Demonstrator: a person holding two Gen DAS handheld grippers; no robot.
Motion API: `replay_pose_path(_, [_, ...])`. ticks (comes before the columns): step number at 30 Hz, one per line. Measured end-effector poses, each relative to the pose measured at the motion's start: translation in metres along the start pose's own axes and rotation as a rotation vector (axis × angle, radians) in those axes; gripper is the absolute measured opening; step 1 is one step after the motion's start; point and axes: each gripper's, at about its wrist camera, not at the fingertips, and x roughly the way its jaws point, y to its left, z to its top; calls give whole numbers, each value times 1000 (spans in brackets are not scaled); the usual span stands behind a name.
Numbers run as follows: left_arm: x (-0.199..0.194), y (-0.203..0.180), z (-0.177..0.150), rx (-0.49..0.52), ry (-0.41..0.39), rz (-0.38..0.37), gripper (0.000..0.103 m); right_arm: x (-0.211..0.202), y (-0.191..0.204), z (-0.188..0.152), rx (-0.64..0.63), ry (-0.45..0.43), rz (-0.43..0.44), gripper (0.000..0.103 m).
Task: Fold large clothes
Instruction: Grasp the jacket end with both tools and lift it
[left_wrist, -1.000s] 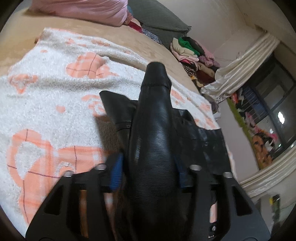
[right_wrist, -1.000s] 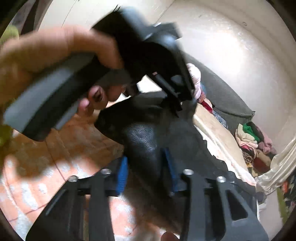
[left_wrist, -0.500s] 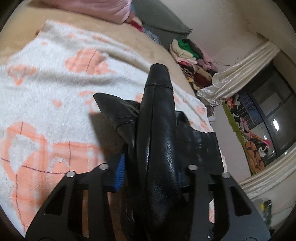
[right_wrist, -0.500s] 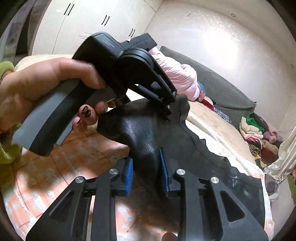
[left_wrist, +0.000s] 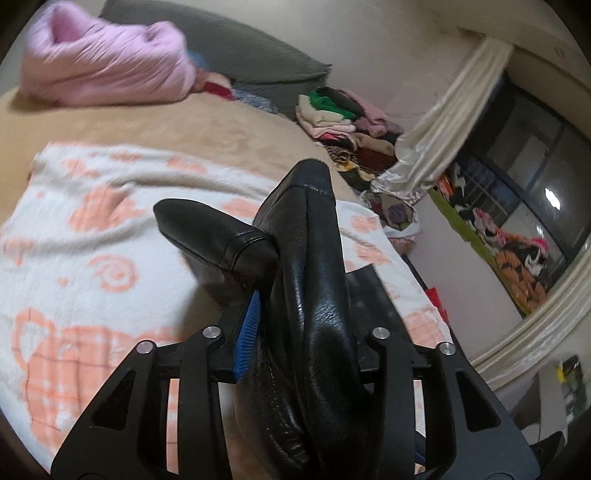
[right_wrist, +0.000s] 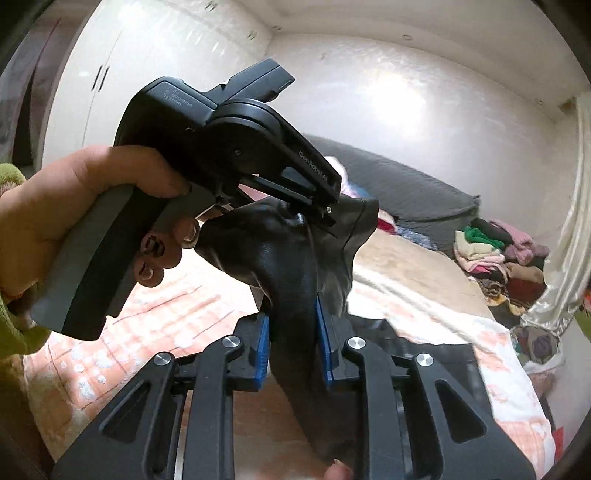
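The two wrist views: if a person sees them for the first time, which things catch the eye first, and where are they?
First comes the black leather garment, bunched and lifted at the centre of both views, with the left gripper and the right gripper each shut on a fold of it. Under it lies the white blanket with orange prints, spread over the bed. In the right wrist view, the person's left hand fills the left side, holding the other gripper's handle.

Matte black plastic gripper (right_wrist: 291, 343), silver screws, blue ribbed fingers (right_wrist: 263, 347). Second black pistol-grip gripper (right_wrist: 221, 155), grey handle, white lettering. Bare hand (right_wrist: 85, 206), dark nail polish, green sleeve.
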Motion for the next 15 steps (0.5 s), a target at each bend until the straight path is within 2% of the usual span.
replay_pose_path(8, [30,-79,10,88,12,13,41,-34,-57,-10,72,-27,-61,19])
replay_pose_path(13, [58,-117,8,127,56,16,49,-42,-90,-31,171,7,-76,19])
replay_pose_path(15, [74,-129,5,135,89,12,49,-42,-103,-44,221,34,-82,17])
